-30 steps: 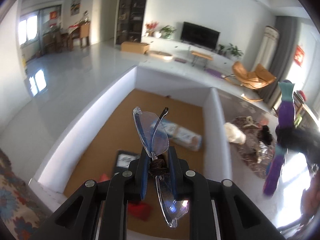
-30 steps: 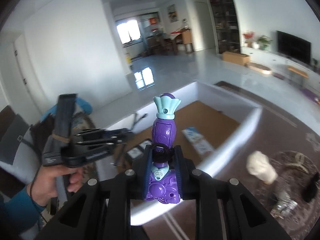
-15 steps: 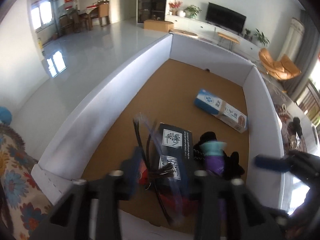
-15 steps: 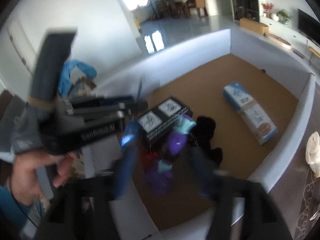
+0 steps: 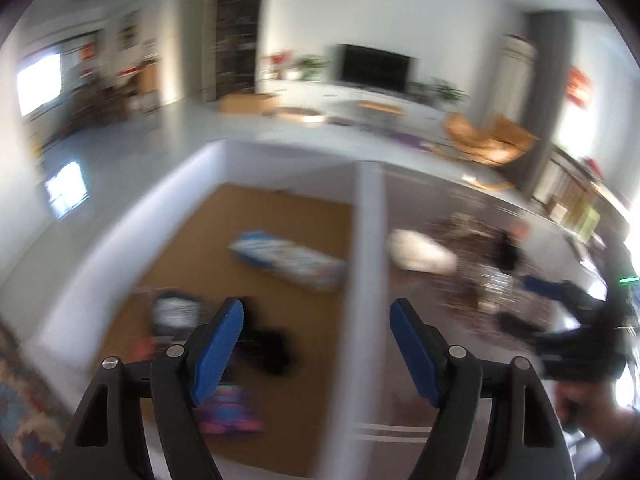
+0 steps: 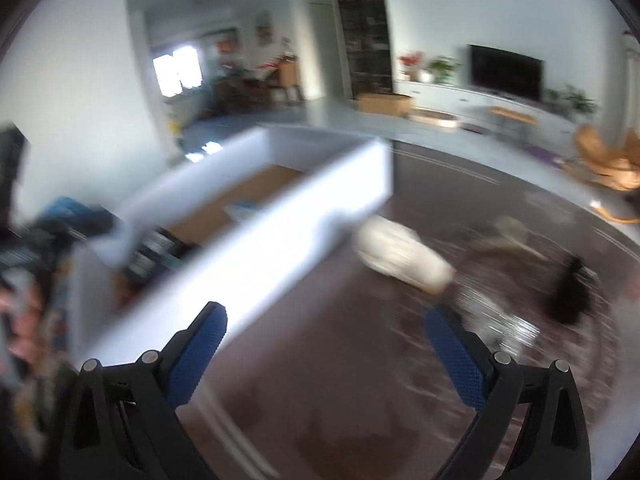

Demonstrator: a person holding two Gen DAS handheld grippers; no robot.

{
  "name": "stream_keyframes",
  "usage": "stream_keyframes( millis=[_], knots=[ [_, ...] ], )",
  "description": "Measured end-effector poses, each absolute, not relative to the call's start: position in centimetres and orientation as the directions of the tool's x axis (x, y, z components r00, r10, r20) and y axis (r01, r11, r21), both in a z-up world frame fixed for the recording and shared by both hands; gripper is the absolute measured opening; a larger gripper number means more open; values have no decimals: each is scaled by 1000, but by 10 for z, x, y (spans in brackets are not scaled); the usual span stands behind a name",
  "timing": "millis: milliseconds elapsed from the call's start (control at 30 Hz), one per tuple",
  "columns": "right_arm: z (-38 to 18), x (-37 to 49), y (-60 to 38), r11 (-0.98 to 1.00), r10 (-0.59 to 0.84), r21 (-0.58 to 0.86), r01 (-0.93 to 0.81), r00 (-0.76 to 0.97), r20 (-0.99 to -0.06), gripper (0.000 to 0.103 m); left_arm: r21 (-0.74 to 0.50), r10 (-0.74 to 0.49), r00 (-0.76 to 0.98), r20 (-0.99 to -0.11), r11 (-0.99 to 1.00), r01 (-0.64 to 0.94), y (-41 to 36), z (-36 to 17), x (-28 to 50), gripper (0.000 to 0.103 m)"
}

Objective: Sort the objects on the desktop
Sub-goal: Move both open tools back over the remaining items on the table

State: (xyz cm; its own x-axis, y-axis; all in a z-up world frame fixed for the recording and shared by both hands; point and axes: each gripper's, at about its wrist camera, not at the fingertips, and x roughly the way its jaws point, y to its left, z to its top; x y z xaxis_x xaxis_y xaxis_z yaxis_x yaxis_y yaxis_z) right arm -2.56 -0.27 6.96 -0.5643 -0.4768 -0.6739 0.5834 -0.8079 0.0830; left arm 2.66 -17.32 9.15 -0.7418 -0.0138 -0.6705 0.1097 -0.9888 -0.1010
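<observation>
White-walled box point(image 5: 366, 240) with a brown cardboard floor is seen in the left wrist view. Inside it: a blue-and-white carton point(image 5: 286, 260) lying flat mid-floor, a black printed box point(image 5: 176, 312) at the near left, a black item point(image 5: 272, 346) beside it, and a purple-pink toy point(image 5: 230, 408) at the near edge, all blurred. Left gripper point(image 5: 316, 348) jaws have just been opening and stand apart, nothing between the blue pads; they straddle the box's right wall. Right of that wall, on the dark table point(image 5: 400, 404), a white lump point(image 5: 422, 254) and a black object point(image 5: 508, 252) lie on a patterned mat. The other gripper is seen at the far right edge, held by a hand point(image 5: 592, 412).

Right wrist view: right gripper point(image 6: 324, 344) jaws have also just been opening, wide apart, empty, over the dark table point(image 6: 340, 400). The box point(image 6: 256, 248) sits at left; only slivers of its contents show over the wall. The white lump point(image 6: 404, 258) lies just right of the box corner, the black object point(image 6: 572, 292) well apart to the right. Heavy motion blur throughout.
</observation>
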Motion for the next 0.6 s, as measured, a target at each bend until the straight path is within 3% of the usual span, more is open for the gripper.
stream_keyframes(
  millis=[133, 300, 467, 600],
  knots=[
    [28, -23, 85, -897, -313, 17, 442, -608, -730, 100, -106, 120, -739, -663, -992, -67, -85, 88, 20, 103],
    [-1, -17, 161, -956, -229, 64, 286, -590, -774, 100, -68, 164, -651, -741, -983, -169, -8, 25, -14, 103],
    [-3, -3, 183, -963, -218, 78, 257, -578, -786, 100, -20, 78, -596, -799, -994, -103, 6, -41, -57, 103],
    [-6, 4, 181, -959, -228, 72, 275, -593, -772, 100, -14, 47, -598, -800, -998, -60, 2, -58, -65, 103]
  ],
)
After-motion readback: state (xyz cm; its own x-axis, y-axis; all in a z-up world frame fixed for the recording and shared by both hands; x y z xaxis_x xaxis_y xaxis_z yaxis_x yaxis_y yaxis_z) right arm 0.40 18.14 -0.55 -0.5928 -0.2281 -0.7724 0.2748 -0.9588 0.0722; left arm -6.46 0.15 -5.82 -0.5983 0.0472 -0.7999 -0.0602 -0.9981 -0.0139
